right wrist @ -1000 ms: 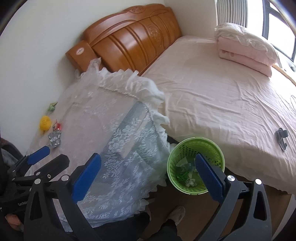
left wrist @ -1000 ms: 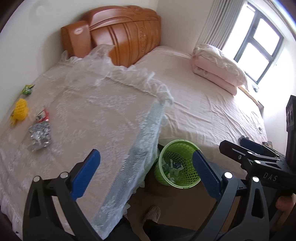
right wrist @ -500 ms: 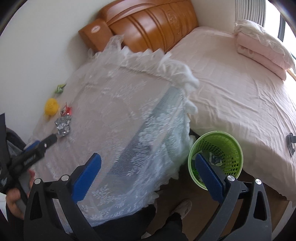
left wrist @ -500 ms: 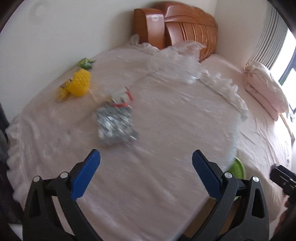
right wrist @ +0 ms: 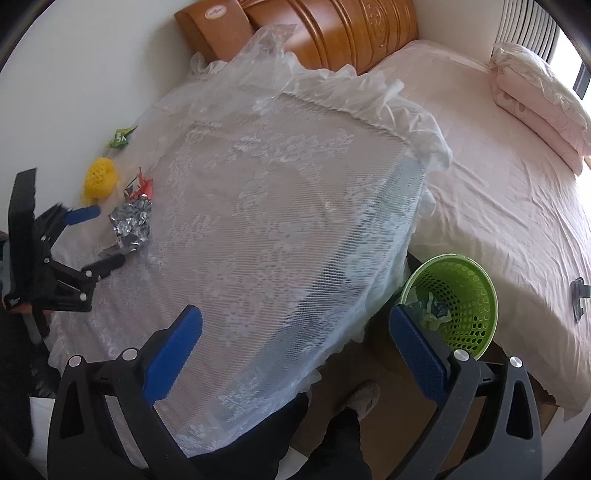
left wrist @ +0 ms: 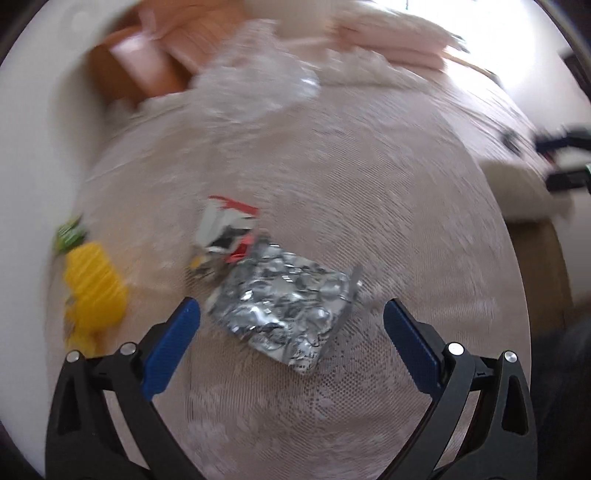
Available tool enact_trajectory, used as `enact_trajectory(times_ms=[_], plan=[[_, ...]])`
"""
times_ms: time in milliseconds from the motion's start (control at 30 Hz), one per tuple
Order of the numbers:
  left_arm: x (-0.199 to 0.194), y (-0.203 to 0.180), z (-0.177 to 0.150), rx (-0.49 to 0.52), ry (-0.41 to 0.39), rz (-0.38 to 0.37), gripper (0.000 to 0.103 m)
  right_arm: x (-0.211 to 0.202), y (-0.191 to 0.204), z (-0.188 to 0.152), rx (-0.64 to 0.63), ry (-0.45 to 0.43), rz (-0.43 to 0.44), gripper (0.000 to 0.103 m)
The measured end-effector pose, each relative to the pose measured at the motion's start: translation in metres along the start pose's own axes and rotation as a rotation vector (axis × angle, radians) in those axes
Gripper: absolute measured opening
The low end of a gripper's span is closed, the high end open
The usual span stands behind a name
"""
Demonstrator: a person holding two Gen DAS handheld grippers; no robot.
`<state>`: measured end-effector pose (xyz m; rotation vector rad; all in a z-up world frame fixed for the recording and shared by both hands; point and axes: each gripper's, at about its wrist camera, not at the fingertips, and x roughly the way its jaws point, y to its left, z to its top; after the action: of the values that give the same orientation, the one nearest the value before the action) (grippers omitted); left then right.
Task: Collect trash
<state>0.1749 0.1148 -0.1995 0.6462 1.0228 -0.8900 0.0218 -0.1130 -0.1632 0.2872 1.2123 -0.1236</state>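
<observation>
A crumpled silver foil wrapper lies on the lace-covered table. My left gripper is open, one finger on each side of the wrapper and just short of it. Behind the foil lie a red and white wrapper, a yellow net-like object and a green wrapper. My right gripper is open and empty above the table's near corner. A green mesh bin with trash inside stands on the floor to its right.
A bed with a pink sheet, folded bedding and a wooden headboard stands right of the table. The wall runs along the table's left side. A person's slippered foot is on the floor near the bin.
My left gripper has swung left from the bin side and closed in on the foil wrapper, staying open. The right gripper has shifted slightly and remains open.
</observation>
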Motion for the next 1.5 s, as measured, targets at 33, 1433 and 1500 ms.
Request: enact_trajectory(times_ms=[33, 1433, 1500], plan=[[0.004, 0.001, 0.003, 0.019, -0.001, -0.018, 0.095, 0.000, 0.002, -0.001, 0.006, 0.003, -0.005, 0.100], [-0.031, -0.027, -0.062, -0.565, -0.143, 0.121, 0.054, 0.033, 0.070, 0.038, -0.271, 0.014, 0.213, 0.100], [-0.038, -0.026, -0.063, -0.551, -0.144, 0.150, 0.073, 0.038, 0.083, 0.044, -0.353, 0.027, 0.219, 0.100]])
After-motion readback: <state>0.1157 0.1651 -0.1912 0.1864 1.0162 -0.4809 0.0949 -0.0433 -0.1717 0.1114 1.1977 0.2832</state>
